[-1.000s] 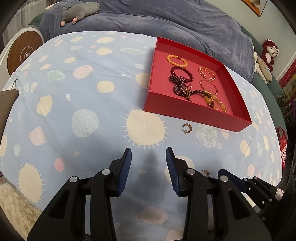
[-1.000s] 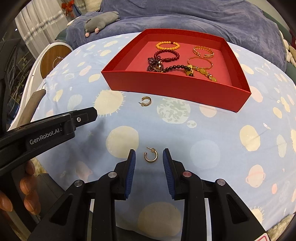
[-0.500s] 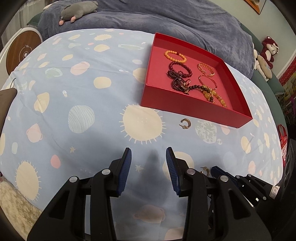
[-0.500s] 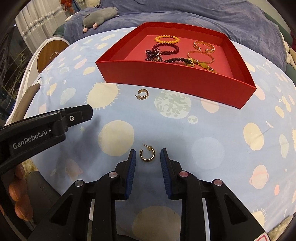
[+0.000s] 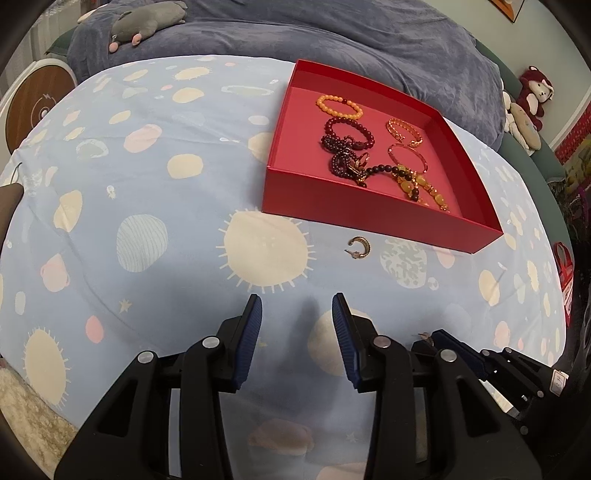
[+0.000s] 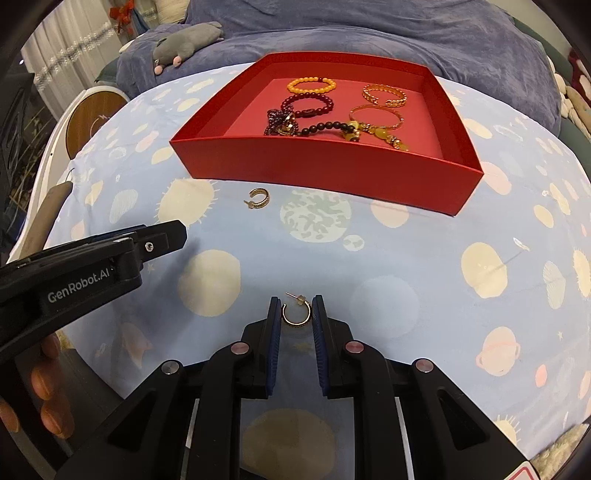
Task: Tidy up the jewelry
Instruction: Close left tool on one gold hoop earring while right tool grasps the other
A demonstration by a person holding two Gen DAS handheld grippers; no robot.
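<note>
jewelry is split between the cloth and the box. nearest, a gold hoop earring [image 6: 296, 314] lies on the planet-print cloth [image 6: 424, 266] right between the right gripper [image 6: 296, 314] fingers [image 6: 274, 325], which are closing on it; the blue pads sit just at its sides, its post poking out past the fingertips, and i cannot tell whether they press it yet. the left gripper [image 5: 296, 317] fingers [image 5: 251, 328] stand apart with only bare cloth between them, and nothing is held. in the right wrist view this gripper's black body comes in from the left, fingers of a hand [image 6: 44, 398] wrapped under it. ahead of both fingertips, a second hoop earring [image 5: 358, 247] lies alone on the cloth, just short of the near wall of the red box [image 5: 369, 214]. inside the box, beyond that wall, lie beaded bracelets: dark ones [image 5: 347, 147] tangled near the front, an orange one [image 5: 338, 107] farther back, gold bangles [image 5: 404, 131] to the right. farthest, a grey plush toy [image 5: 147, 22] rests on a blue blanket [image 5: 332, 40].
</note>
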